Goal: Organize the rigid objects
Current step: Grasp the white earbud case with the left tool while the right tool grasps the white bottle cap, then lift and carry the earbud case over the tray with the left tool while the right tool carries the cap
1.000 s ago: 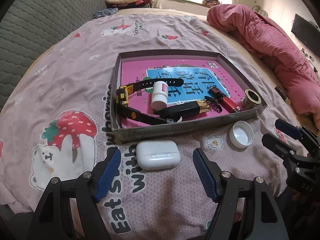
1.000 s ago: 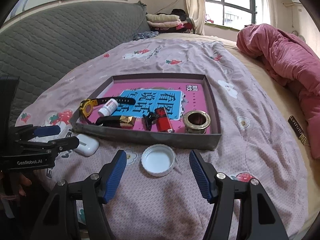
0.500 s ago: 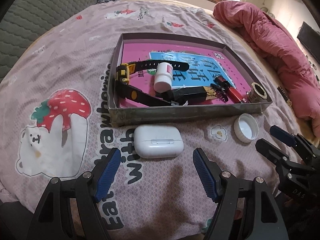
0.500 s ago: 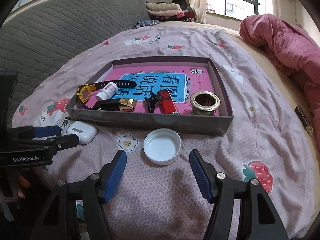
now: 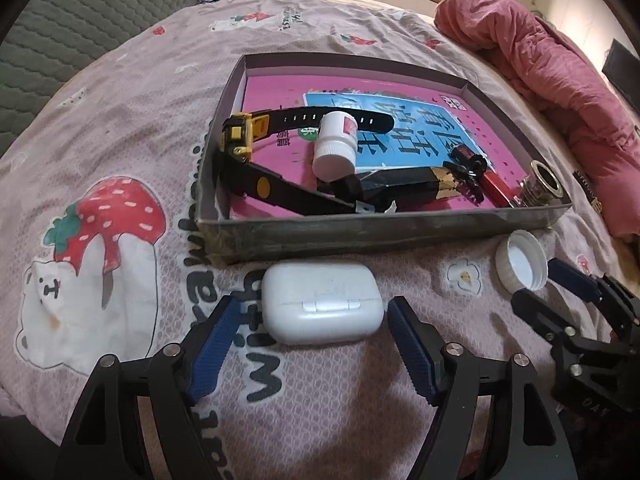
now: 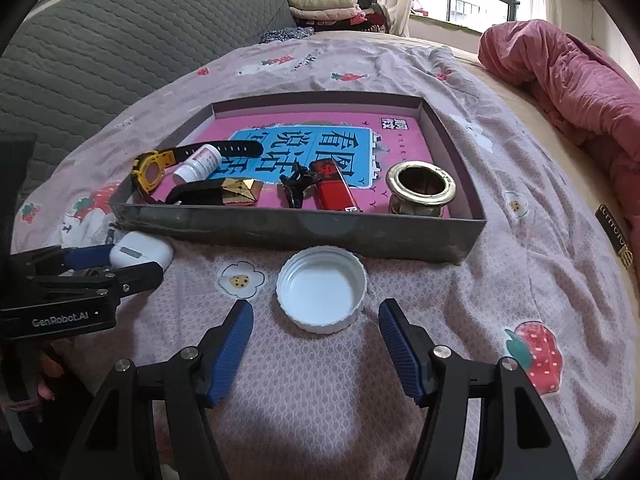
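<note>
A white earbud case (image 5: pixel 322 303) lies on the bedspread just in front of a shallow grey box (image 5: pixel 360 236). My left gripper (image 5: pixel 316 334) is open, its blue pads on either side of the case. A white jar lid (image 6: pixel 322 289) lies upside down in front of the box (image 6: pixel 304 226). My right gripper (image 6: pixel 316 338) is open, its tips flanking the lid's near edge. The box holds a yellow-and-black watch (image 5: pixel 244 140), a small white bottle (image 5: pixel 335 146), a black-and-gold item (image 5: pixel 400 188), a red lighter (image 6: pixel 332 190) and a brass ring (image 6: pixel 420 188).
The bed has a pink printed cover. A rumpled red quilt (image 6: pixel 568 80) lies at the right. A grey quilted headboard (image 6: pixel 120 52) stands at the left, folded clothes (image 6: pixel 324 6) at the back. The left gripper also shows in the right wrist view (image 6: pixel 104 266), the right one in the left wrist view (image 5: pixel 560 288).
Both grippers have moved forward and down. The earbud case now sits between the left pads and the lid at the right gripper's tips. Both remain open.
</note>
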Available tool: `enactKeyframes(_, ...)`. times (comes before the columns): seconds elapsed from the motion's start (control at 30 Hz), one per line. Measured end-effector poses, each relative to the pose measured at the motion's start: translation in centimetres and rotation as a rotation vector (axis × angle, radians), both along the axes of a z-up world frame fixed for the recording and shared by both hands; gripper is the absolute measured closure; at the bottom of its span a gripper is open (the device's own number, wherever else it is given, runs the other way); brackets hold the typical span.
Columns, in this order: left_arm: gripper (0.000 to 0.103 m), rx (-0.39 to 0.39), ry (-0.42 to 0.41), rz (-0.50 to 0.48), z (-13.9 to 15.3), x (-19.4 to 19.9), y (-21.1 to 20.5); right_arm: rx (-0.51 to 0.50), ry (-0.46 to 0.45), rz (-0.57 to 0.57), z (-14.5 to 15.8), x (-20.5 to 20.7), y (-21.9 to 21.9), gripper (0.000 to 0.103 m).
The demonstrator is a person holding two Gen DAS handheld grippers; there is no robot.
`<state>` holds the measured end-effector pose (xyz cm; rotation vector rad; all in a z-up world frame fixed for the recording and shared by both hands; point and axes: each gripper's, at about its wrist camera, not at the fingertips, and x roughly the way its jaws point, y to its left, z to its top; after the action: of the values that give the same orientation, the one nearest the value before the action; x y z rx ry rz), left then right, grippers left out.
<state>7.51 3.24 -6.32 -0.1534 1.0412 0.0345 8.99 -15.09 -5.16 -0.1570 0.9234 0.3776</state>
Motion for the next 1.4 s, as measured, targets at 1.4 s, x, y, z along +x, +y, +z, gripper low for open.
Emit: enactKeyframes(1.4,0.040,-0.009,-0.051,0.031,-0.1,0.1,0.5,0.026,-0.041,-0.051,0.0,1.8,-1.1,0.053)
